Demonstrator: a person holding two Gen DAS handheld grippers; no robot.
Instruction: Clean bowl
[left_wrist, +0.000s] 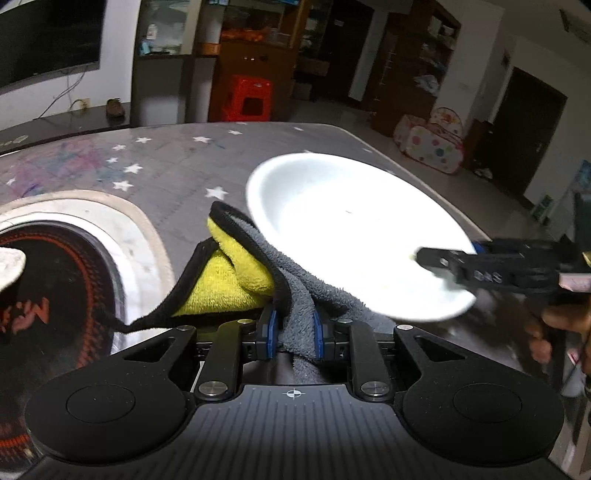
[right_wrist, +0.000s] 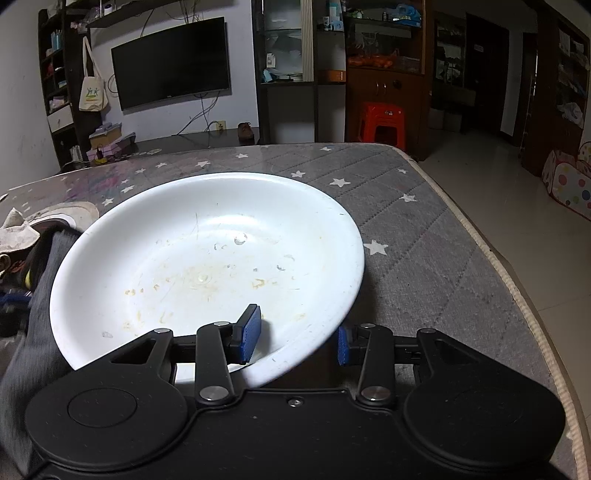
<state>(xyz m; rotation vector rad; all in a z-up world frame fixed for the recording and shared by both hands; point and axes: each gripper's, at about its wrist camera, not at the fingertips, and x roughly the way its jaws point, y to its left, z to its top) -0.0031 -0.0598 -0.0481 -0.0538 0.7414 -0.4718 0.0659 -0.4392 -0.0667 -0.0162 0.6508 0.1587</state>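
Your left gripper (left_wrist: 293, 334) is squeezed tight on a cloth (left_wrist: 258, 280). The cloth is gray on one side and yellow on the other, with a black edge. It bunches up between the blue pads (left_wrist: 272, 332) and pokes out toward the bowl (left_wrist: 354, 236). The gray part touches the bowl's near rim on the left side.

Your right gripper (right_wrist: 295, 339) holds the white bowl (right_wrist: 207, 266) by its rim. One blue pad (right_wrist: 249, 332) sits inside the bowl and the other sits outside, under the rim, so the rim is pinched between them. The bowl is tilted, with its far edge up, and it looks lifted off the table (right_wrist: 424, 258). From the left camera you can see the right gripper (left_wrist: 436, 260) reaching in from the right and gripping the bowl's edge.

The bowl is dirty. It has yellowish smears and little crumbs in the middle and near the bottom edge.

The table has a gray cover with white stars. A round black and red mat (left_wrist: 55, 295) lies on the left. A red stool (right_wrist: 382, 123) stands on the floor behind the table.
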